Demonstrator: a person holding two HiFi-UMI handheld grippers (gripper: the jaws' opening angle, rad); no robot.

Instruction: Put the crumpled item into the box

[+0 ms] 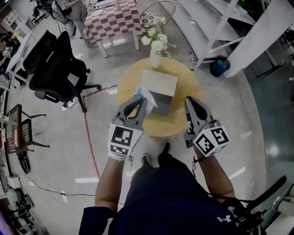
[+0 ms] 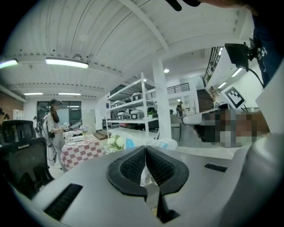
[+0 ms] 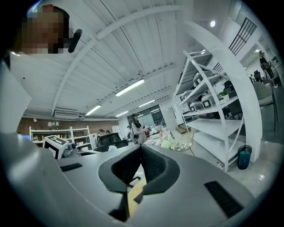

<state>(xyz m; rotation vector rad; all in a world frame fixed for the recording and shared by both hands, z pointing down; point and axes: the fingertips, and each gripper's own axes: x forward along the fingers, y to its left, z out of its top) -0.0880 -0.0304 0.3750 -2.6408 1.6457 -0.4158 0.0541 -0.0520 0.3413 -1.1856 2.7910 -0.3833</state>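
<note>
A pale cardboard box sits on the round yellow table. My left gripper is at the table's near left edge, shut on a crumpled white-and-blue wrapper that sticks out past its tips beside the box's near left corner. In the left gripper view the pads pinch a thin fold of the wrapper, and more of it bulges beyond the tips. My right gripper hovers by the box's near right side, shut with nothing in it. Its pads meet in the right gripper view.
A white vase of flowers stands on the table behind the box. A black office chair is at the left, with a checkered table and wire chair beyond. White shelving and a blue bin stand at the right.
</note>
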